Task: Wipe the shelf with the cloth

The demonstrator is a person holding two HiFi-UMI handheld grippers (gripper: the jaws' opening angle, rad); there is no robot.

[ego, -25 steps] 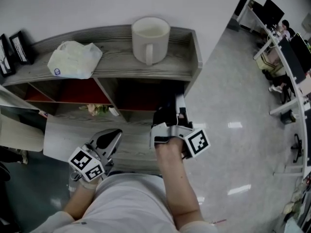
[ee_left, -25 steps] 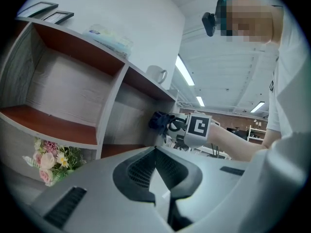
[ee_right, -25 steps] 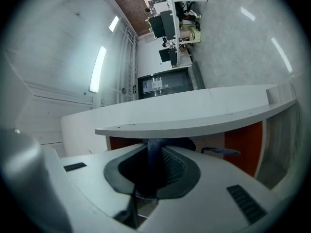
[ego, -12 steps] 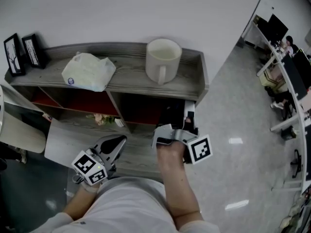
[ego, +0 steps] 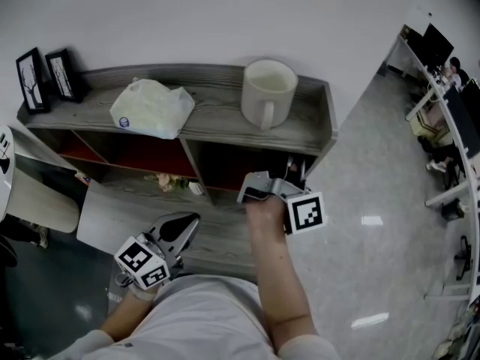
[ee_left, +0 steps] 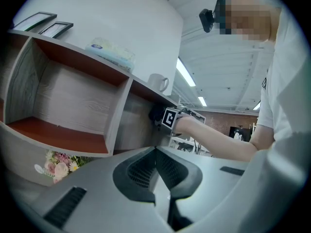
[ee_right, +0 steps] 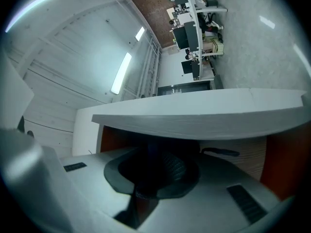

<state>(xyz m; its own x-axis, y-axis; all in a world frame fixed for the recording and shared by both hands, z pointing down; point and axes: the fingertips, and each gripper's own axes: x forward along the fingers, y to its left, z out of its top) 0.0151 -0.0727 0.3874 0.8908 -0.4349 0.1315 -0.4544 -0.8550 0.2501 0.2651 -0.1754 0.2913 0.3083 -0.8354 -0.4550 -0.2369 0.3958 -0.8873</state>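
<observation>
A: Grey wood shelf (ego: 217, 96) against a white wall, with a white mug (ego: 268, 91) standing on top. Where is the cloth?
B: Below the mug, at the mouth of the compartment right under it. The dark cloth (ee_left: 155, 112) is pinched in the right tool (ego: 289, 177), whose jaws are closed tight on it.
A: And the other one?
B: The left tool (ego: 189, 222) hangs well down-left of the mug, outside the shelf, jaws pressed together with nothing between them.

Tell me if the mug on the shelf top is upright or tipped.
Upright. The mug sits on the shelf top, open mouth facing up.
</observation>
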